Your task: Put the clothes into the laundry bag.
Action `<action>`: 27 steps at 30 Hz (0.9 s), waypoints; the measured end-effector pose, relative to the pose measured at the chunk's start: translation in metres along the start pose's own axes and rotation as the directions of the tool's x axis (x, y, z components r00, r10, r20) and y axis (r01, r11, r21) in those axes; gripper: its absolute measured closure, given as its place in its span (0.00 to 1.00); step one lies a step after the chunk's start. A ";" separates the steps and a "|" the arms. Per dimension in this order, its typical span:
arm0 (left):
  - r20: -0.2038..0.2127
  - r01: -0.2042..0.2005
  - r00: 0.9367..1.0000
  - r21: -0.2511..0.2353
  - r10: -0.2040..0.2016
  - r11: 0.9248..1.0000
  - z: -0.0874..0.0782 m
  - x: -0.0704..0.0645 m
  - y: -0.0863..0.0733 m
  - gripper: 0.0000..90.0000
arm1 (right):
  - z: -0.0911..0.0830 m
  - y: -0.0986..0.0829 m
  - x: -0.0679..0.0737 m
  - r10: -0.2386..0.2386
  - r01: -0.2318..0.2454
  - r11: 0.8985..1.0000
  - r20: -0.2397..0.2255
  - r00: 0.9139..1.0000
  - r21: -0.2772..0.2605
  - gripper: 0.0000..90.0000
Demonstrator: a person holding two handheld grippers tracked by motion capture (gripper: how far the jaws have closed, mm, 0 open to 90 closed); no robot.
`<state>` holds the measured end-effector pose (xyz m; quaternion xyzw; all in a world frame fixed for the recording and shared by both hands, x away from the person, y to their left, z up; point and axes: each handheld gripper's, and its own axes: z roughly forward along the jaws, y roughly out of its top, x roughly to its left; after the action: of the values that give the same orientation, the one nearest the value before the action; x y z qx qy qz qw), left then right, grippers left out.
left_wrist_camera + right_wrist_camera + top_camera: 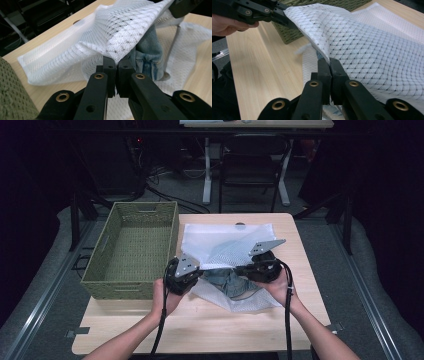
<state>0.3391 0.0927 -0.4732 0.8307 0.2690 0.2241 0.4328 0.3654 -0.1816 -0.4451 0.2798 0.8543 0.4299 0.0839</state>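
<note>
A white mesh bag [220,240] lies on the wooden table [200,330], its upper layer lifted like a tent. Under that layer sits a bunched blue denim garment [227,280], seen up close as a faded cuff [147,57]. My left gripper [201,269] is shut on the lifted edge of the mesh bag [75,50] at its left side. My right gripper [236,268] is shut on the same edge of the mesh bag [374,50] a little farther right. In the right gripper view, the left gripper [289,23] pinches the mesh corner at the upper left.
A green woven basket [132,247] stands on the left half of the table, close beside the bag, with nothing visible inside. A dark chair [250,165] and desk legs stand beyond the far edge. Bare wood runs along the near edge.
</note>
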 end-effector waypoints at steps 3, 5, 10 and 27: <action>0.013 0.018 1.000 0.008 -0.018 1.000 0.000 -0.001 -0.006 0.85 | -0.001 0.000 0.004 -0.005 0.005 1.000 0.002 1.000 0.009 0.98; 0.030 0.037 0.999 0.055 -0.039 0.998 0.005 0.001 -0.013 0.77 | -0.001 -0.002 0.005 -0.011 0.011 1.000 0.006 1.000 0.017 0.98; -0.003 -0.002 1.000 0.154 0.003 0.988 0.018 -0.003 -0.027 0.63 | 0.000 -0.009 0.008 -0.018 0.017 0.998 0.009 1.000 0.053 0.98; 0.082 -0.169 0.985 0.226 0.154 0.959 0.022 -0.018 -0.035 0.98 | 0.009 -0.031 0.012 -0.043 0.040 0.987 0.017 0.999 0.157 0.98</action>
<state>0.3298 0.0850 -0.5170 0.9014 0.2108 0.1994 0.3213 0.3464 -0.1831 -0.4733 0.2719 0.8902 0.3568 0.0791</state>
